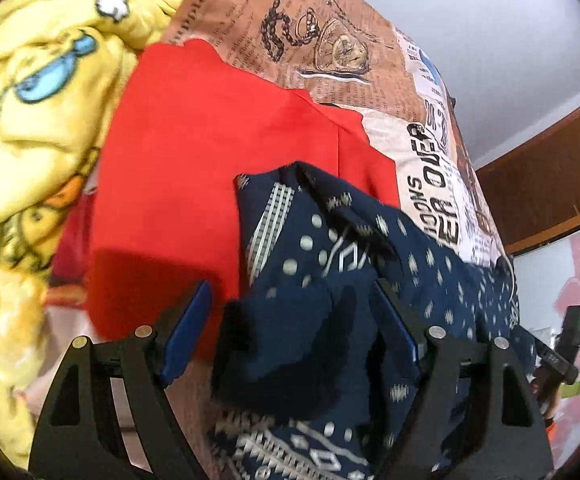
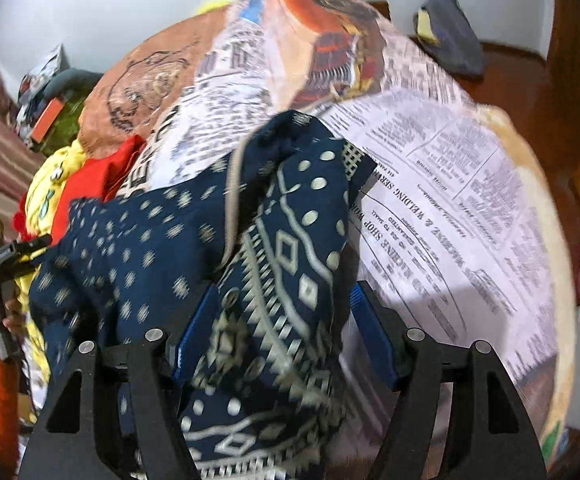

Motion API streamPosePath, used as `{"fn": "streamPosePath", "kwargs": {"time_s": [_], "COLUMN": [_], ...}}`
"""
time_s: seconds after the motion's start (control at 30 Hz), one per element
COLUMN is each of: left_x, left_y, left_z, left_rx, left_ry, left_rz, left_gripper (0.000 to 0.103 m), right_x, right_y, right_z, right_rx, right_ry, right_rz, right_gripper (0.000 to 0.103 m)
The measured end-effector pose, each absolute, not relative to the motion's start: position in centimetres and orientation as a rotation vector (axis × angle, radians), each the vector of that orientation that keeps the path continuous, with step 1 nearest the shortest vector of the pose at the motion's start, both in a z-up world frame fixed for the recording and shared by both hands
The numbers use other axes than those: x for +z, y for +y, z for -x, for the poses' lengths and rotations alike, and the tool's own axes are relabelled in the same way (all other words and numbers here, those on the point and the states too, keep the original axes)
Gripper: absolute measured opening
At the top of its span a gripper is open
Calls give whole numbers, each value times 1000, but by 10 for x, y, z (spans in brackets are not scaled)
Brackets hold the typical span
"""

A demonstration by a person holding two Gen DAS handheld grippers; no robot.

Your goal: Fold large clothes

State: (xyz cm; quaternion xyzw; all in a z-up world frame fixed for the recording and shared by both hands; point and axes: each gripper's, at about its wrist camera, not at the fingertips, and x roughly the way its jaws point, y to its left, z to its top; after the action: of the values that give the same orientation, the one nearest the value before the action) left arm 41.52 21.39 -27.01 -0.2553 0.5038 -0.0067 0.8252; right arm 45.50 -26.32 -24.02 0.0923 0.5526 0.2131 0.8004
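A bed carries everything, spread with a newspaper-print bedsheet [image 1: 369,32] in tan and white panels; on it lies a red garment [image 1: 194,152], spread fairly flat; a navy patterned garment [image 2: 162,240] sits bunched, overlapping the red one's edge; a yellow cartoon-print blanket [image 1: 42,92] is heaped beside the red.
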Motion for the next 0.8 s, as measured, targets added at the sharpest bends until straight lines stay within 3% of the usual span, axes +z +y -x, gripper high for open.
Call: {"fn": "streamPosePath", "kwargs": {"time_s": [0.3, 0.4, 0.43, 0.5, 0.57, 0.6, 0.67, 0.8], "left_x": [-296, -299, -298, -296, -291, -287, -277, -247], "left_y": [211, 201, 196, 191, 187, 184, 178, 168], "left_z": [-451, -456, -457, -458, -457, -456, -452, -442], "left_rx": [6, -7, -5, -11, -2, 3, 4, 17], "left_ry": [1115, 1126, 1122, 1117, 1106, 1098, 1078, 1029], "left_rz": [549, 518, 498, 483, 453, 424, 375, 293], "left_gripper": [66, 57, 50, 33, 15, 9, 6, 5], "right_x": [-255, -257, -257, -256, -254, -252, -247, -221], "right_y": [-256, -256, -255, -250, -244, -243, -243, -243], "right_z": [-485, -491, -493, -493, -492, -492, -491, -487], "right_rx": [531, 536, 535, 528, 534, 537, 531, 539], "right_ry": [1197, 1179, 1174, 1160, 1160, 1161, 1144, 1073], "right_rz": [-298, -321, -319, -279, -257, -252, -249, -259], "right_gripper": [65, 65, 64, 55, 30, 26, 15, 13]}}
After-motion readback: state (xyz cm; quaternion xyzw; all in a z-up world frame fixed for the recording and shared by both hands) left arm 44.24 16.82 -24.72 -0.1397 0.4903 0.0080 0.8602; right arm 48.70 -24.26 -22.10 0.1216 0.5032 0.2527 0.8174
